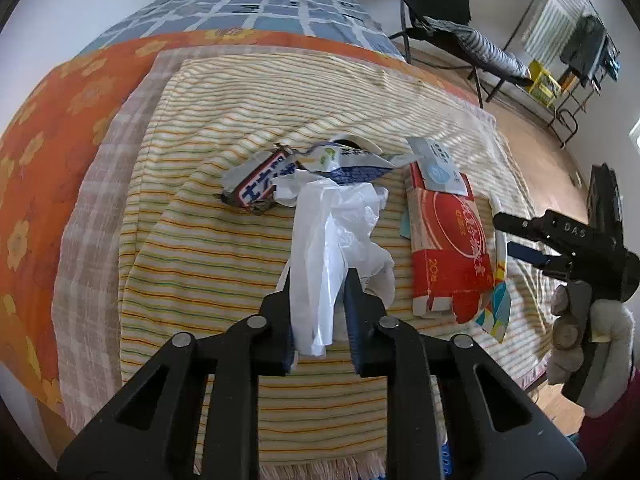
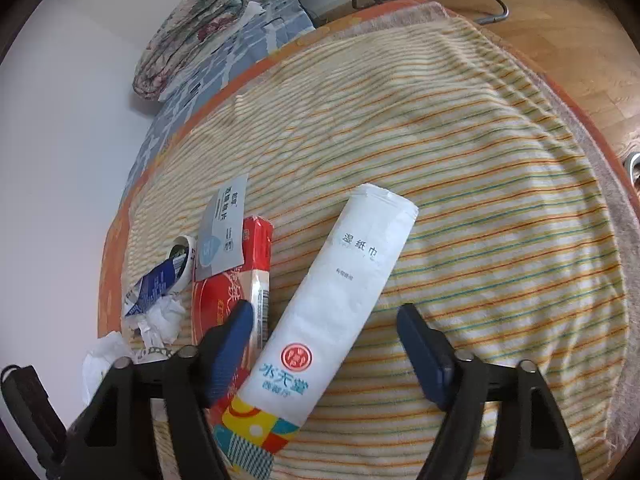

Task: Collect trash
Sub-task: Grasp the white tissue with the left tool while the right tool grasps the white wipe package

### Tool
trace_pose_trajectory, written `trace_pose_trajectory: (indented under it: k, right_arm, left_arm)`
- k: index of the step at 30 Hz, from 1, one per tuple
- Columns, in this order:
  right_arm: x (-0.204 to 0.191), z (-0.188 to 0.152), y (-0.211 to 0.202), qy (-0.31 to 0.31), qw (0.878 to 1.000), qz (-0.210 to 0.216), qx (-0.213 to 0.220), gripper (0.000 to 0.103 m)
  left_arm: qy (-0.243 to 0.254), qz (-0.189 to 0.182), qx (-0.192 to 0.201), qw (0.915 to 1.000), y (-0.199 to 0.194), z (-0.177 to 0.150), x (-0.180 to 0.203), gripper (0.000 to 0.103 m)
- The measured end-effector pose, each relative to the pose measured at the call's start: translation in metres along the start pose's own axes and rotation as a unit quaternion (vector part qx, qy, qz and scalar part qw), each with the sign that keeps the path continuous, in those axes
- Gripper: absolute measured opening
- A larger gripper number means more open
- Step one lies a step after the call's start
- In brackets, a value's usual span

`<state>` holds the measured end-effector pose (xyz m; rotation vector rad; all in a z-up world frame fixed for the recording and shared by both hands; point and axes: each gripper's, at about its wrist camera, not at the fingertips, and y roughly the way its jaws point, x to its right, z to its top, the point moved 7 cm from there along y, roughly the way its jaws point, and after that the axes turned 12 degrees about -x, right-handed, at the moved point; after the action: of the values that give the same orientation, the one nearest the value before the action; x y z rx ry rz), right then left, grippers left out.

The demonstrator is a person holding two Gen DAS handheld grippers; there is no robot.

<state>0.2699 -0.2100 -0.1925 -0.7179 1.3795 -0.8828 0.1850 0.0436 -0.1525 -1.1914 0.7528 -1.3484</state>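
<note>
Now: white plastic bag [image 1: 332,236], crumpled, lies on striped blanket [image 1: 200,264] approx. mid-bed. Its near end runs up between the fingers of the left gripper [image 1: 320,300]; both blue pads press on the film, so the bag is pinched there. Far end of the bag trails out to a blue-and-white wrapper [image 1: 344,168] and a flattened red/blue/white packet [image 1: 256,188], both touching it.

Beside the bag, on its right in left-wrist view: red carton [image 1: 448,240], flattened, w/ a grey-blue card [image 1: 440,164] lying on its far end.

Right-wrist view: long white wet-wipe pack [image 2: 340,288] lies diagonal on the blanket, just beside the red carton, near end over a colourful printed wrapper [image 2: 248,436]. Right gripper [image 2: 324,320] straddles the pack, jaws wide, pads not touching it; left pad sits over the carton edge, right pad over bare blanket. Nothing gripped.

Small white roll of tape [image 2: 184,256] sits beyond the carton, next to the blue wrapper. A gloved hand [image 1: 580,340] holds the right gripper's handle.

Background: folded floral quilt [image 2: 188,36] at head of bed, blue check sheet [image 1: 260,12], wood floor [image 2: 560,24], black folding chair [image 1: 436,4].
</note>
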Motion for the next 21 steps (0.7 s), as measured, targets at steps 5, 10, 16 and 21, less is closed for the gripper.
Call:
trace_pose_trajectory:
  k: [5, 10, 16, 21]
  right_arm:
    - [-0.006, 0.002, 0.004, -0.006, 1.0, 0.02, -0.006, 0.041]
    - [-0.016, -0.001, -0.004, -0.028, 0.999, 0.022, 0.014, 0.023]
    - [-0.028, -0.005, -0.022, -0.067, 0.997, 0.014, 0.041, 0.018]
    - [-0.02, -0.003, -0.021, -0.074, 0.996, -0.021, 0.034, 0.066]
  left_arm:
    - [-0.016, -0.022, 0.002, 0.9996, -0.005, 0.0, -0.007, 0.014]
    - [-0.003, -0.02, 0.013, 0.9997, -0.014, -0.004, -0.003, 0.013]
    - [0.003, -0.037, 0.025, 0.999, -0.029, -0.008, 0.002, 0.013]
    - [0.001, -0.046, 0.027, 0.9986, -0.037, -0.015, 0.003, 0.013]
